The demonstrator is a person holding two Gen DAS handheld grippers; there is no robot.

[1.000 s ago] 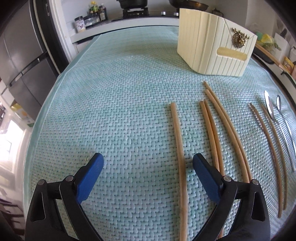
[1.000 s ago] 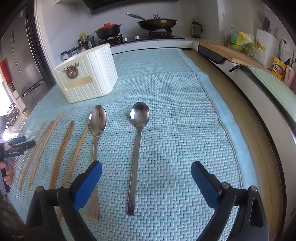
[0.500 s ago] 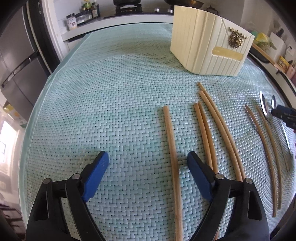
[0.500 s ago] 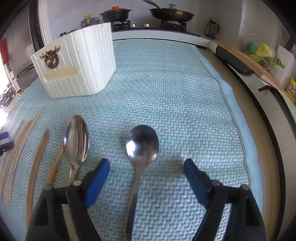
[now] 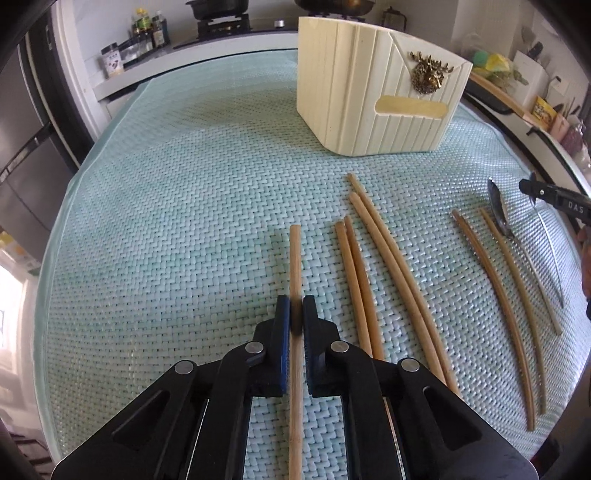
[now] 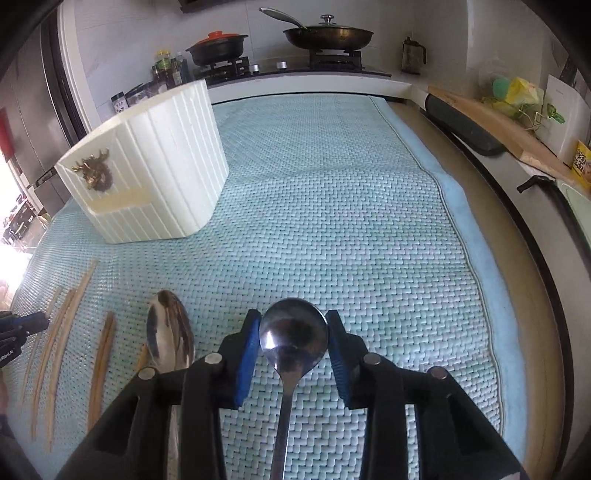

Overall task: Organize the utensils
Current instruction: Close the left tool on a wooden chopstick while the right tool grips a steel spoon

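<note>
Left tool [image 5: 296,314]: blue pads closed tight on a single chopstick [image 5: 295,258], gripping it partway along its length. The stick lies on the teal woven mat [image 5: 184,221] that covers the counter, running near-to-far, tip pointing far.

Right tool [image 6: 293,332]: pads closed in against both edges of a spoon bowl [image 6: 293,332], handle running back under the tool toward the camera. Spoon sits on the mat; can't tell if it's lifted.

Left wrist view, right of the held stick: a touching pair of chopsticks [image 5: 356,280], then a longer pair [image 5: 395,273], then two more [image 5: 495,295] further right, slightly apart. Second spoon [image 5: 498,206] beyond those, just left of the right tool's tip.

Right wrist view: second spoon [image 6: 170,332] just left of the gripped one, bowl up, chopsticks [image 6: 66,325] further left.

Cream ribbed utensil holder [image 5: 376,96] with brass deer emblem stands upright at the far side of the mat, well apart from both tools. Stove with pans [image 6: 328,35] behind the counter.
</note>
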